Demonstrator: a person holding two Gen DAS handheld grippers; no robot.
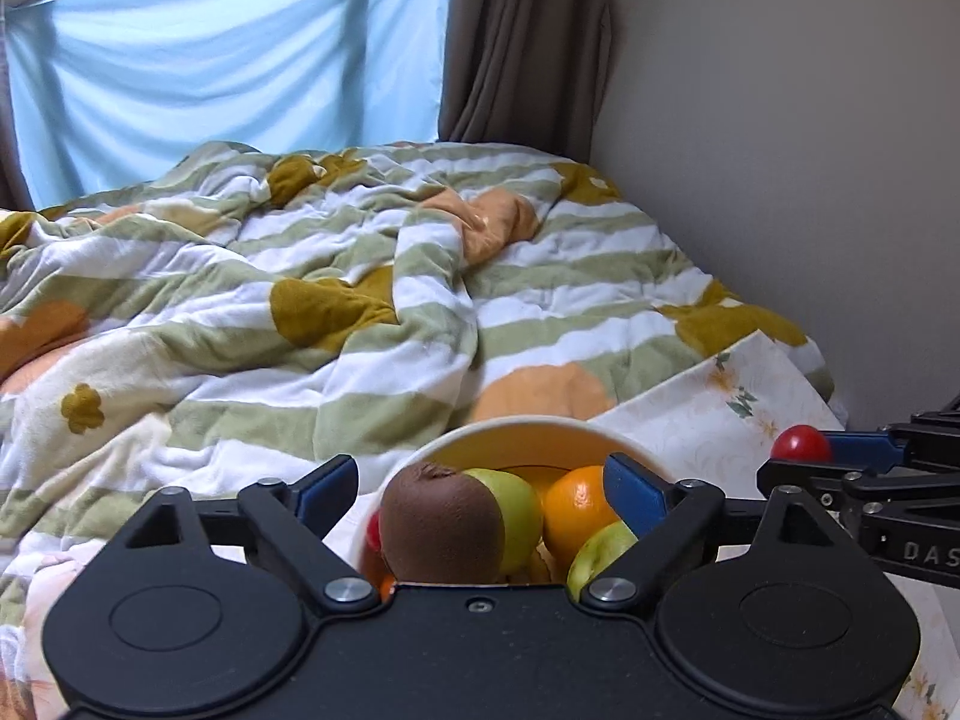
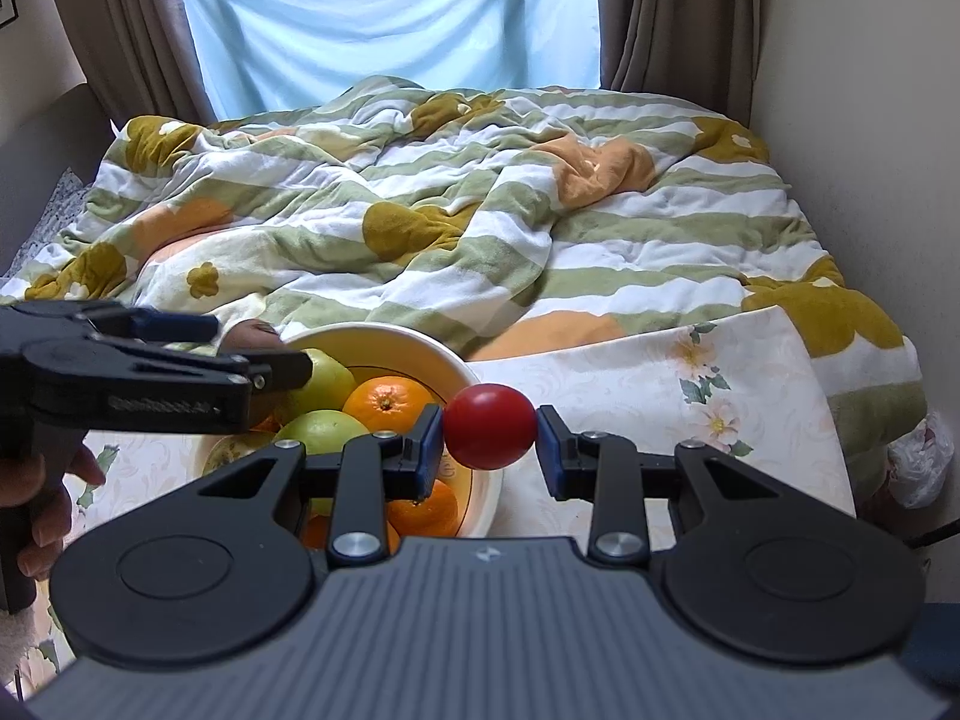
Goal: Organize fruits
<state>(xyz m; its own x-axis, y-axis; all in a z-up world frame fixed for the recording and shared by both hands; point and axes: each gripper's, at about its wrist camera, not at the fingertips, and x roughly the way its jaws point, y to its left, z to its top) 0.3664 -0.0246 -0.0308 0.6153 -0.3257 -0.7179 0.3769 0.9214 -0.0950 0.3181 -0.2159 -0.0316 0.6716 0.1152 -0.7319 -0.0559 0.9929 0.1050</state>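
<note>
A cream bowl (image 1: 516, 425) on the bed holds a brown kiwi (image 1: 441, 519), green apples (image 1: 516, 510), oranges (image 1: 576, 507) and something small and red at its left edge. My left gripper (image 1: 480, 480) hovers over the bowl with its jaws wide open. The kiwi lies on the pile between them, clear of both blue pads (image 1: 630, 486). My right gripper (image 2: 489, 438) is shut on a round red fruit (image 2: 489, 426), held just right of the bowl (image 2: 384, 331) and above its rim. The right wrist view also shows the left gripper (image 2: 258, 354) from the side over the green apples (image 2: 321, 381).
The bowl rests on a floral cream sheet (image 2: 690, 396) at the bed's near end. A rumpled green-and-white striped blanket (image 2: 480, 228) covers the bed behind it. A wall (image 1: 780, 180) runs along the right side, with curtains (image 2: 372, 18) at the back. A hand (image 2: 42, 498) grips the left tool's handle.
</note>
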